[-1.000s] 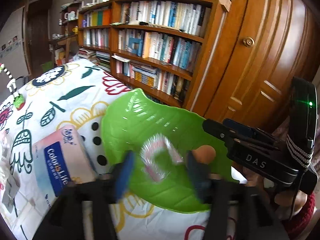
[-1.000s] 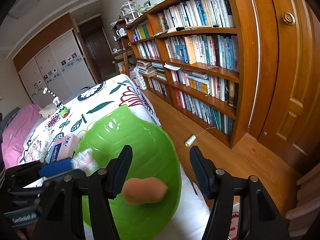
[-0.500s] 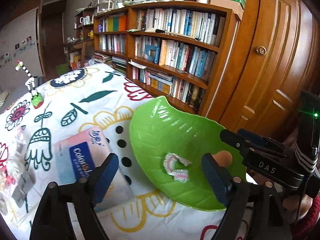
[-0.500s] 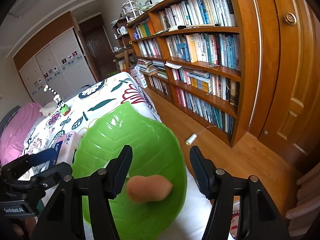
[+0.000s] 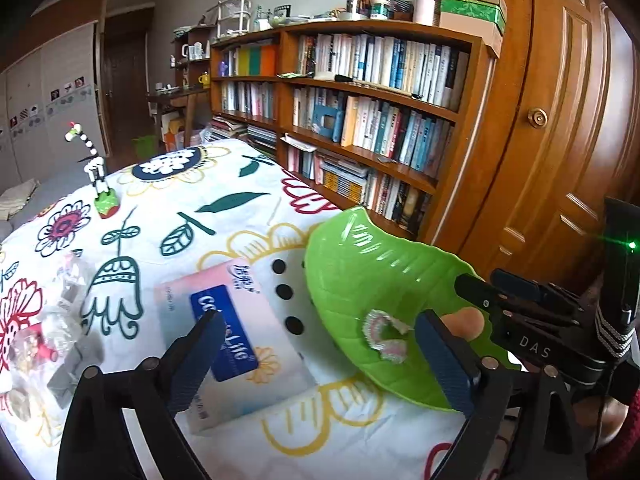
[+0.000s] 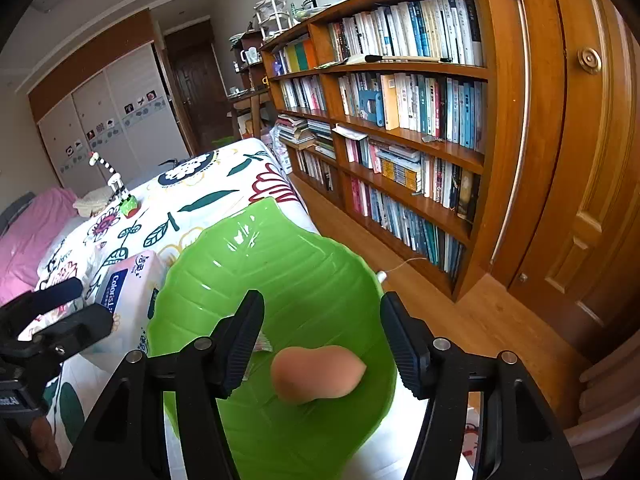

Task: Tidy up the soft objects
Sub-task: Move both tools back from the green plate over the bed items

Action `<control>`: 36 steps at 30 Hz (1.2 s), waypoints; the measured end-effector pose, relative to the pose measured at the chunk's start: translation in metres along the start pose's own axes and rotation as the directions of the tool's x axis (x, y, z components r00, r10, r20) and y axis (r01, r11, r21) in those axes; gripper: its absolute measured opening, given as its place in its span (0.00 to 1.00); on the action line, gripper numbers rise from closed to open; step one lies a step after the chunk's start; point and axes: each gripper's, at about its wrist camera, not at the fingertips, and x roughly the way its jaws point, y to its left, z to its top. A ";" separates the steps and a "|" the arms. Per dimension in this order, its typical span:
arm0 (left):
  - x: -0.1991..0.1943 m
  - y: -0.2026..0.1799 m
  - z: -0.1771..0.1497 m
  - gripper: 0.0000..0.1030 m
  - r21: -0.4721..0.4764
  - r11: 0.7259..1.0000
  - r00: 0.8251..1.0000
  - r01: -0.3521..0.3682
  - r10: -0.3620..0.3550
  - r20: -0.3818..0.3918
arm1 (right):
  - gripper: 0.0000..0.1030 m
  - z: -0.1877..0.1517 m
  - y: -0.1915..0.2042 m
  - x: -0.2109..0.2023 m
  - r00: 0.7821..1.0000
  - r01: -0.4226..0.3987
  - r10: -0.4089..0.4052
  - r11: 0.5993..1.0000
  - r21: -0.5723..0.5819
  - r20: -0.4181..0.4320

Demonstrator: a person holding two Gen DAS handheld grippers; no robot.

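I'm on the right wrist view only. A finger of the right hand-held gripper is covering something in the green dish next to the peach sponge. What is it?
Observer: A fluffy pink-and-white hair tie, lying loose in the green leaf dish.
Operator: Is the left hand-held gripper gripping it?
Observer: No. The left hand-held gripper is open. Its jaws have just been opening, and the hair tie lies between them, touching neither pad.
Operator: Anything else on that side of the bed?
Observer: Crumpled clear packets lie on the bedspread, left of the tissue pack.
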 end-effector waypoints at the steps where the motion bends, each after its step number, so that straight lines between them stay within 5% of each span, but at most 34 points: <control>1: -0.002 0.002 0.000 0.97 -0.001 1.000 1.000 -0.008 0.008 0.006 | 0.61 0.000 0.002 0.000 1.000 -0.001 0.001 1.000 -0.005 -0.001; 36: -0.053 0.120 -0.043 1.00 -0.221 0.956 0.978 -0.193 0.207 0.040 | 0.71 -0.001 0.130 -0.005 0.994 -0.109 0.106 0.966 -0.236 -0.024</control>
